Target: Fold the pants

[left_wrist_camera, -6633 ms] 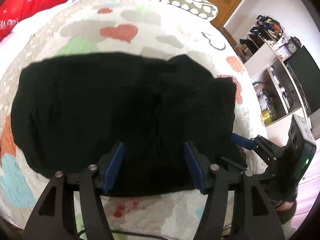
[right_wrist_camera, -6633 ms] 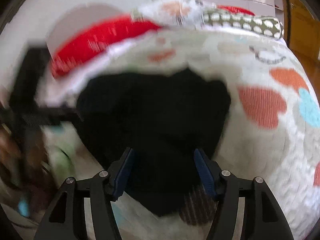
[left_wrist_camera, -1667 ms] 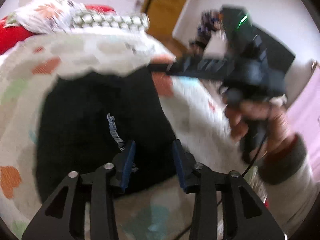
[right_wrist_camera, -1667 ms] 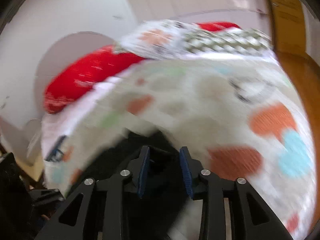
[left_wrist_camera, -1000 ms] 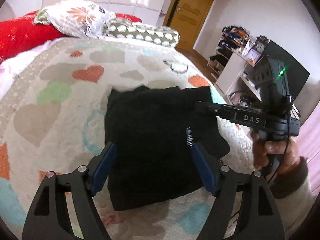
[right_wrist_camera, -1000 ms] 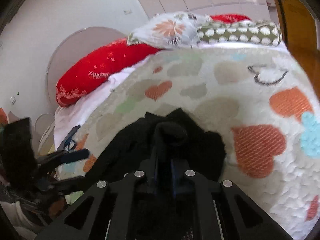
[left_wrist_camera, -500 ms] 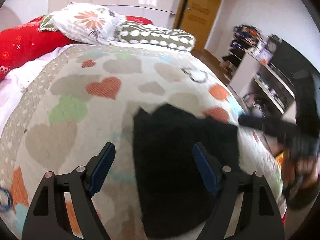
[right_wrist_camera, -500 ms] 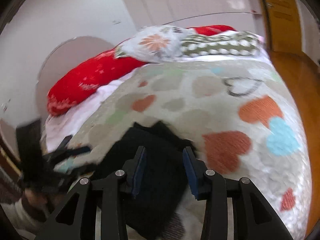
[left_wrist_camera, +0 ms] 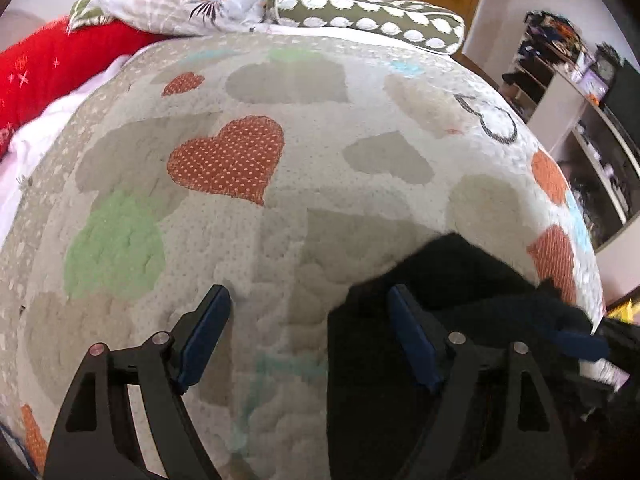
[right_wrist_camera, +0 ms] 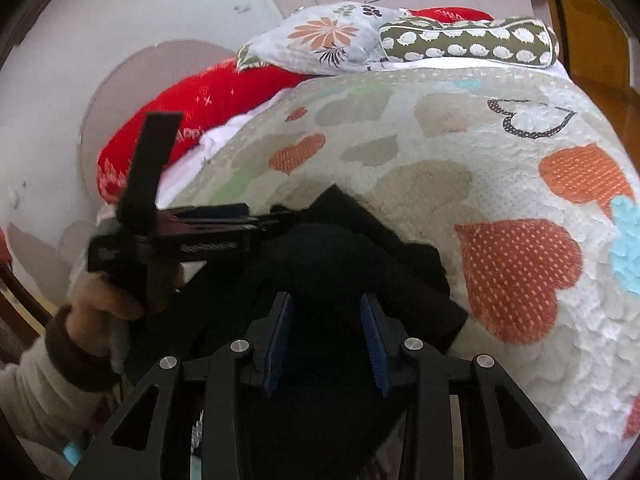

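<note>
On the bed, the cream quilt with patchwork hearts (left_wrist_camera: pixel 280 184) carries the black pants (right_wrist_camera: pixel 344 264), bundled small at its near right edge. Half a second ago they lay flatter; now the right gripper (right_wrist_camera: pixel 326 322) has them bunched between half-closed fingers, though whether it truly pinches I cannot tell. The left gripper (left_wrist_camera: pixel 308 332), spread wide and empty, has swung left over bare quilt, which suggests the folding is nearly finished.

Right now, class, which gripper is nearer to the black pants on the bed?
Right. The right gripper has its fingers straddling the bunched black pants; the left gripper hangs mostly over the bare heart-print quilt, beside the pants' edge.
</note>
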`<control>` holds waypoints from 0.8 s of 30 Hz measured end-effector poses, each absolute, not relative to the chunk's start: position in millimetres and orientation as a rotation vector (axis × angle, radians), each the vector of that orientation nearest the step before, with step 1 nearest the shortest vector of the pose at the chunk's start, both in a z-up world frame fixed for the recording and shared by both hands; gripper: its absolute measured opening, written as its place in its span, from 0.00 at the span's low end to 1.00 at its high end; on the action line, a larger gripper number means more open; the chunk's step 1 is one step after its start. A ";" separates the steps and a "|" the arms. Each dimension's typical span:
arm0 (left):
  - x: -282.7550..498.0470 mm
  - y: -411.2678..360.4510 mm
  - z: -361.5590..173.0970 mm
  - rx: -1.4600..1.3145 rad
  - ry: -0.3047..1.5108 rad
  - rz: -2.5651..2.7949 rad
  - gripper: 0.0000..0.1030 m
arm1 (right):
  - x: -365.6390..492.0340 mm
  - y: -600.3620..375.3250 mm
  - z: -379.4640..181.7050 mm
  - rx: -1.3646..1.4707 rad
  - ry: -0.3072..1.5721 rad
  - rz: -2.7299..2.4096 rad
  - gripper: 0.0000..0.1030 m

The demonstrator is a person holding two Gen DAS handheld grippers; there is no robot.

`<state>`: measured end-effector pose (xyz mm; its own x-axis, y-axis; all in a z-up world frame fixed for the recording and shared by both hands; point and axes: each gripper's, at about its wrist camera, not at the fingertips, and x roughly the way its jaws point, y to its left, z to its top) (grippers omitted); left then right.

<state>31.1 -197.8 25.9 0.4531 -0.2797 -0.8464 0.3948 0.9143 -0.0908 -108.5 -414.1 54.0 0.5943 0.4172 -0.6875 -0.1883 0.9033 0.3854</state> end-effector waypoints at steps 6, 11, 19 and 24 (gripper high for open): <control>-0.5 -173.7 61.6 0.057 0.970 -0.455 0.79 | -132.5 -400.7 82.6 0.202 0.829 0.355 0.39; -40.6 -162.0 74.6 0.007 0.976 -0.495 0.79 | -159.9 -380.6 91.1 0.142 0.834 0.377 0.43; -82.8 -169.3 44.5 0.000 1.019 -0.501 0.82 | -195.2 -377.1 52.7 0.065 0.892 0.334 0.54; -92.1 -159.9 51.6 -0.024 1.007 -0.476 0.82 | -199.6 -390.6 73.3 0.103 0.867 0.314 0.56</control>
